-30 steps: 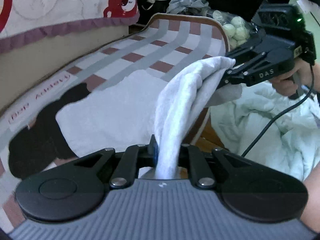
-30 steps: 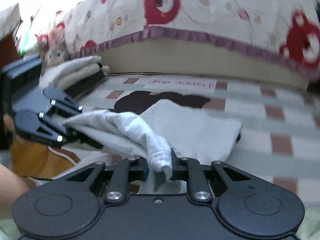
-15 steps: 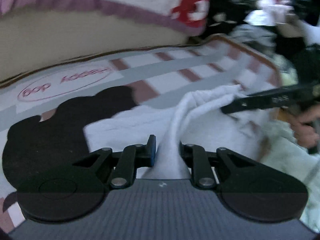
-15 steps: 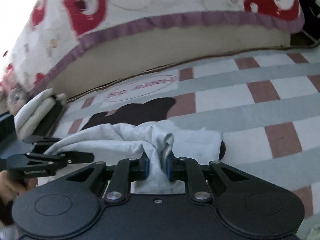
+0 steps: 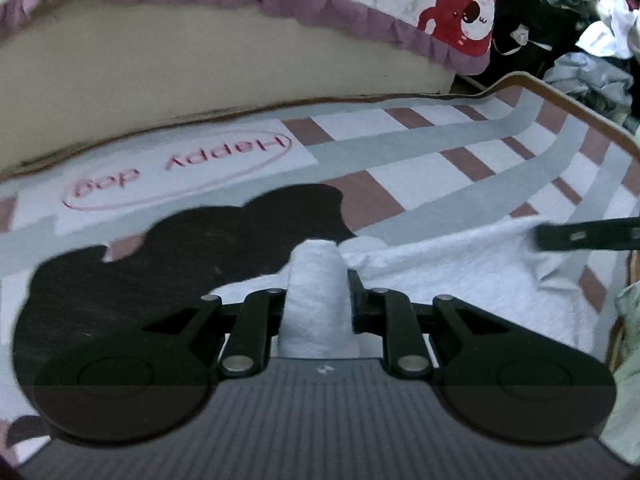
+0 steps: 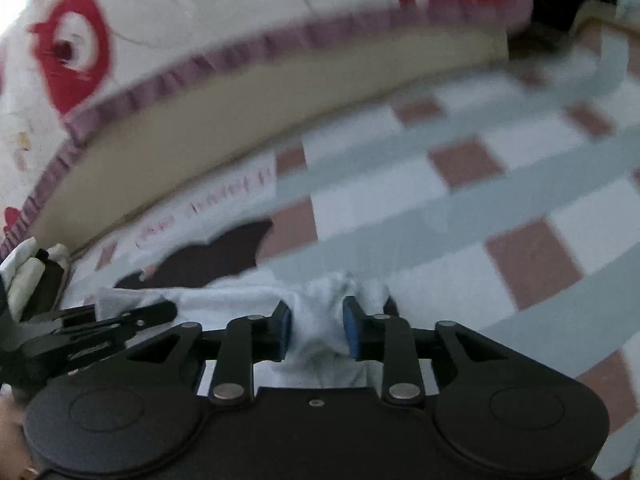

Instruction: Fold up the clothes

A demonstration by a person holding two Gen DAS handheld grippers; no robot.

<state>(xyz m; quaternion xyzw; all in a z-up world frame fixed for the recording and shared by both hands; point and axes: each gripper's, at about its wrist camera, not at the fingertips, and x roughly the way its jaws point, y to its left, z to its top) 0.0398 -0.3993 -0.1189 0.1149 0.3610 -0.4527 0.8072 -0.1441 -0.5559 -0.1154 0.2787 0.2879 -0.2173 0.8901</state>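
A: The white garment [image 5: 440, 264] is laid on the checked mat [image 5: 420, 176], its folded edge stretched crosswise between both tongs.

B: A bunch is pinched by the left gripper [image 5: 316, 292]; the right gripper [image 6: 316, 330] is being opened, cloth between its pads.

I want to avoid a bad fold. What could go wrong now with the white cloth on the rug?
1. The right gripper jaws are opening while the left gripper grips a bunch of white cloth, so the fold may pull crooked.
2. Bunched fabric could snag and lift again.
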